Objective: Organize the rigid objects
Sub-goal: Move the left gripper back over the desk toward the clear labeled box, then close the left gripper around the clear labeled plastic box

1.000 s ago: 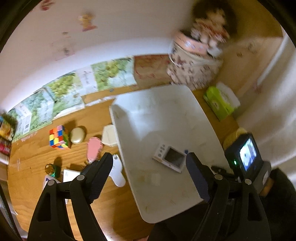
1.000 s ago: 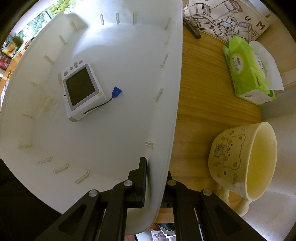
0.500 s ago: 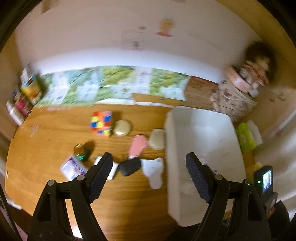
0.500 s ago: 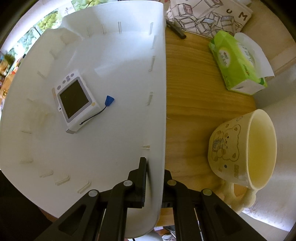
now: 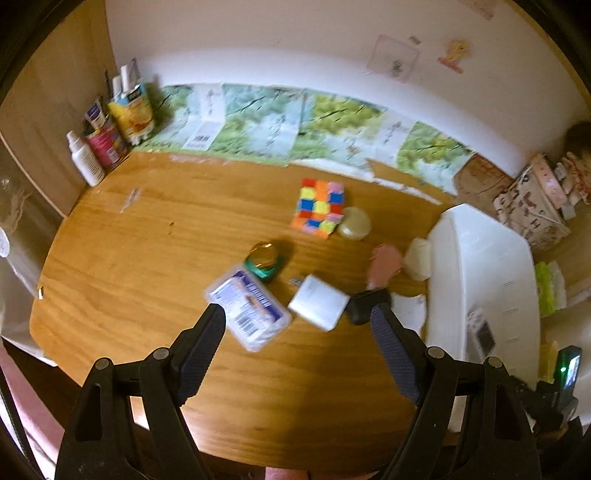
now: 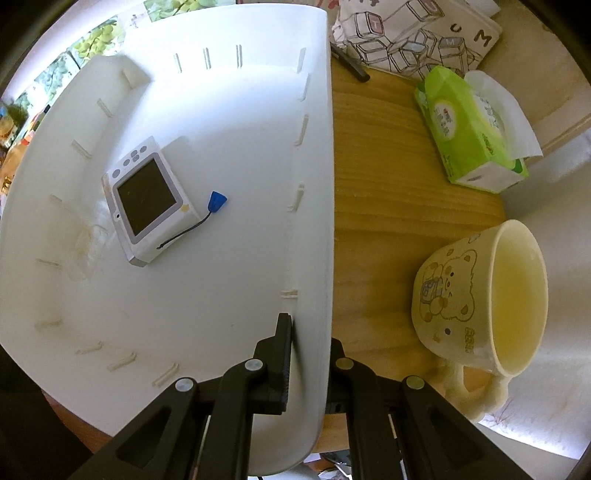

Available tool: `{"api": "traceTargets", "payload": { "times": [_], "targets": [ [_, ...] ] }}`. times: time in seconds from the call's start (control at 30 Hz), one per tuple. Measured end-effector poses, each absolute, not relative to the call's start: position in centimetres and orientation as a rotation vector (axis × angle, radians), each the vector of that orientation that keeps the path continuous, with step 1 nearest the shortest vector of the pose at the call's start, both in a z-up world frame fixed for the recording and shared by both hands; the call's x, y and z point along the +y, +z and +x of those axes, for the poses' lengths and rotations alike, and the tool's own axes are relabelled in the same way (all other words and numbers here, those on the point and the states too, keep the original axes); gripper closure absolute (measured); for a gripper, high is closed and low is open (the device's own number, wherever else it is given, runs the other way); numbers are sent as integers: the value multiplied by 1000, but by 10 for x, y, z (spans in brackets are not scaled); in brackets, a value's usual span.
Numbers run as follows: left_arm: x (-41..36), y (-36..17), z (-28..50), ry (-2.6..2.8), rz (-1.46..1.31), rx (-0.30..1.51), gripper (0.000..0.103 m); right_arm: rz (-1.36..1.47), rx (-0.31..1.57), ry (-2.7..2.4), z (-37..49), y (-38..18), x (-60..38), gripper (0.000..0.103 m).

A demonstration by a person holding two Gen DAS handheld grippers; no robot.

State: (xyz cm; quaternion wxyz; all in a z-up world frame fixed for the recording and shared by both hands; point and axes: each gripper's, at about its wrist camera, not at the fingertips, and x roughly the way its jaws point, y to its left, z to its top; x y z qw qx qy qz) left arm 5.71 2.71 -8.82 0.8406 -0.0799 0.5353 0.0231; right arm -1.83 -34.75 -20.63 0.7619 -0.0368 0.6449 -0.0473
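A white bin [image 6: 314, 184] stands on the wooden table, and my right gripper [image 6: 310, 332] is shut on its right wall. Inside lies a small white device [image 6: 147, 210] with a dark screen and a blue-tipped cord. In the left wrist view my left gripper [image 5: 297, 325] hangs open above the table with nothing between its fingers. Just beyond its tips lie a clear labelled case [image 5: 248, 308], a white square box [image 5: 318, 307] and a black object [image 5: 365, 306]. Farther off are a green ring [image 5: 263, 260], a colourful cube [image 5: 319, 212], a round cream piece [image 5: 354, 228], a pink piece [image 5: 384, 264] and a cream block [image 5: 418, 258]. The bin [image 5: 480, 266] stands to their right.
A cream bear mug [image 6: 480, 295] and a green tissue pack [image 6: 469, 129] sit right of the bin. A patterned bag [image 6: 413, 33] stands behind them. Bottles and cartons [image 5: 110, 129] crowd the far left corner. Posters line the wall's foot.
My left gripper has swung left, from above the bin to above the scattered objects, still open. The right gripper keeps its hold on the bin's wall.
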Motion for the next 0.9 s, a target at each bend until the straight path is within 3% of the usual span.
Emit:
{"api": "traceTargets", "payload": {
  "times": [0.33,0.9],
  "targets": [
    [68,-124,63,86,-210,1327,20,-48,1373,-123,-31,-203,-344,95],
    [114,-190,87,237,-651,1511,17,-2,1392,-170,-26,-197,-355,94]
  ]
}}
